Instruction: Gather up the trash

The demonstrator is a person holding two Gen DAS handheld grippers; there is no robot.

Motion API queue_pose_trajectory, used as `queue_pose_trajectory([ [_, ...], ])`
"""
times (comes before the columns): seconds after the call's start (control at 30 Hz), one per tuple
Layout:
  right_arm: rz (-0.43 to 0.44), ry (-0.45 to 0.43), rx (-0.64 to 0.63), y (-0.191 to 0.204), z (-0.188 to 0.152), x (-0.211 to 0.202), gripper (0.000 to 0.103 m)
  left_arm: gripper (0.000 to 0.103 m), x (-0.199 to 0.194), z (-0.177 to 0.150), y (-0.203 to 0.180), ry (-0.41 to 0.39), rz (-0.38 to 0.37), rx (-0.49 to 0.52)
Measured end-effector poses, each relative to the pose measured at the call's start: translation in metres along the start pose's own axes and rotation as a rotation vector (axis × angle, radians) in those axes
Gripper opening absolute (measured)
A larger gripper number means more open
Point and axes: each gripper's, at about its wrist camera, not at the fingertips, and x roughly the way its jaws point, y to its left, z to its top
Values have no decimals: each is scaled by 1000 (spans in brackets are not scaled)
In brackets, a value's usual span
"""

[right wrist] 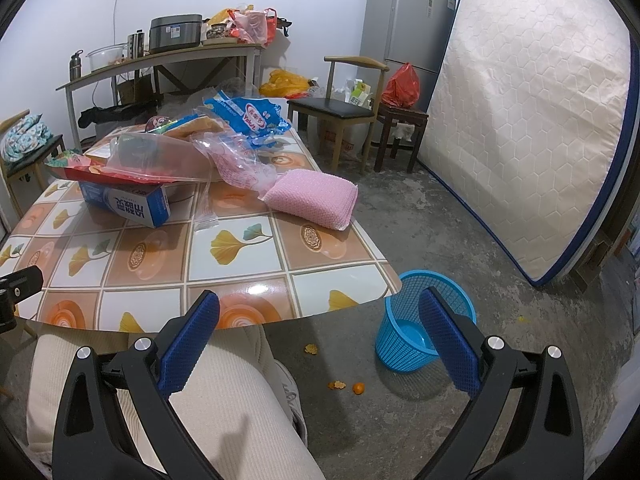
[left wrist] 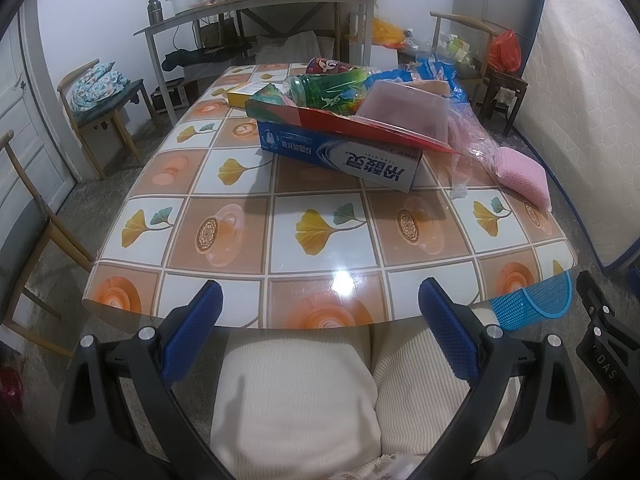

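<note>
Patterned table [left wrist: 328, 240]: toothpaste box [left wrist: 340, 156], pink sponge [right wrist: 312, 198], wrappers [right wrist: 240, 160].

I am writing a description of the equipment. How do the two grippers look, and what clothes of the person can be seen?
Both the left gripper and the right gripper have black curved plastic arms with silver bolts and blue textured pads. White letters "DAS" mark a black part at the right edge of the left view. The person wears cream ribbed trousers.

One blue box [left wrist: 340, 156], one green bottle [left wrist: 328, 90], one pink sponge [right wrist: 310, 198], one blue basket [right wrist: 404, 344] at 5 o'clock, three orange peels [right wrist: 310, 348].
</note>
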Motion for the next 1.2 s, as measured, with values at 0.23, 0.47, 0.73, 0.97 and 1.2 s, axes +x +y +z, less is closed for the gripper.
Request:
queue_pose_trajectory([
  [0.23, -1, -2, 0, 1, 1, 0, 97, 94, 0, 0, 0, 0, 0, -1],
  [0.47, 0, -4, 1, 0, 1, 0, 97, 94, 0, 0, 0, 0, -1, -1],
  [0.73, -2, -6, 0, 0, 2, 0, 97, 94, 0, 0, 0, 1, -1, -1],
  [0.97, -2, -7, 0, -1, 2, -1, 97, 94, 0, 0, 0, 1, -1, -1],
  [1.2, -2, -8, 1, -1, 3, -3, 97, 94, 0, 0, 0, 1, -1, -2],
])
